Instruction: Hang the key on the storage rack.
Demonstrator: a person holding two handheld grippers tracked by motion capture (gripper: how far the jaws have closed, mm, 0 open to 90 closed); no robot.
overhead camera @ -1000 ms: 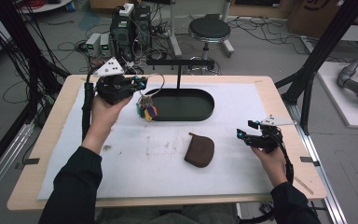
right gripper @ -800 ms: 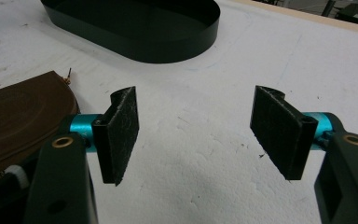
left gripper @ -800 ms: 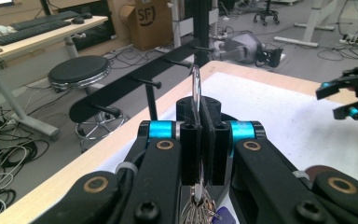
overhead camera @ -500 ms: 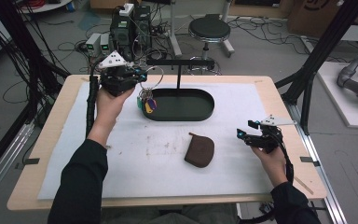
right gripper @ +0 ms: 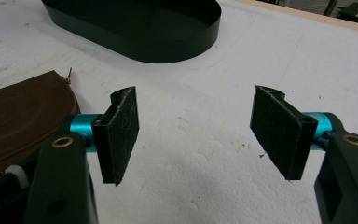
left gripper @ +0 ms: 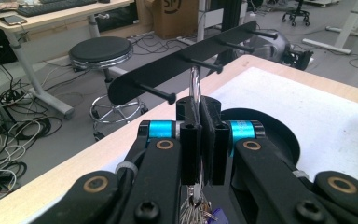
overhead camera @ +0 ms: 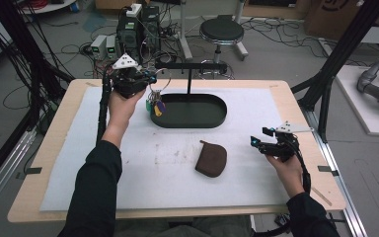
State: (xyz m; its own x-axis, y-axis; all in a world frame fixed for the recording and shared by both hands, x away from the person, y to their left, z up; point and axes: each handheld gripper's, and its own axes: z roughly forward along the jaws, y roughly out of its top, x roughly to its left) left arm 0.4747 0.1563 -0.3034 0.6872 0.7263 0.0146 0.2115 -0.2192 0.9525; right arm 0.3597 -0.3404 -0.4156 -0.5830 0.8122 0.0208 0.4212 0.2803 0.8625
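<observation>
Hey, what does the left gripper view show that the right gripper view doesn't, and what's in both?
Left gripper view: the left gripper shut on a metal key ring, keys hanging below, and the black peg rack just ahead, with a stool on the floor beyond.

Right gripper view: the right gripper open above the white mat, with a brown pouch beside its left jaw.

Both: the black oval tray and the white mat.
</observation>
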